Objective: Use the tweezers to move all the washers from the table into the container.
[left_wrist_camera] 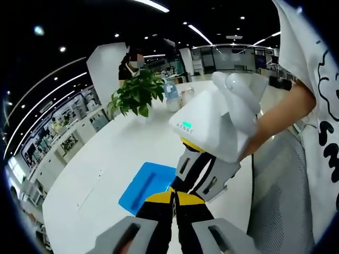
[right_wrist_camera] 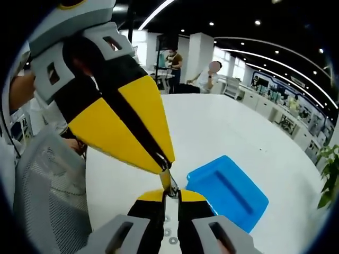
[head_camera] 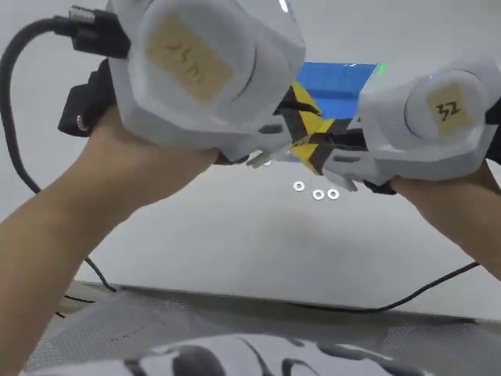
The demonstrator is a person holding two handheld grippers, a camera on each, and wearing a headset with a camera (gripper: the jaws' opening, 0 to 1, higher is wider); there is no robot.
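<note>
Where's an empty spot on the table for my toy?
The white table is bare between the three small metal washers and its near edge. Crowded by the blue plastic container, where left hand-held gripper meets right hand-held gripper.

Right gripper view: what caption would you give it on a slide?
Left gripper and right gripper meet tip to tip on the tweezers, above washers on the white table beside a blue container.

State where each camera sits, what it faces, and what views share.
Head view: headset, looking down on left gripper, right gripper, washers; forearms show.
Left gripper view: on left gripper, facing right gripper; right arm, shirt show.
Right gripper view: faces left gripper's claw holding tweezers; left arm shows.
All three share the blue container.
</note>
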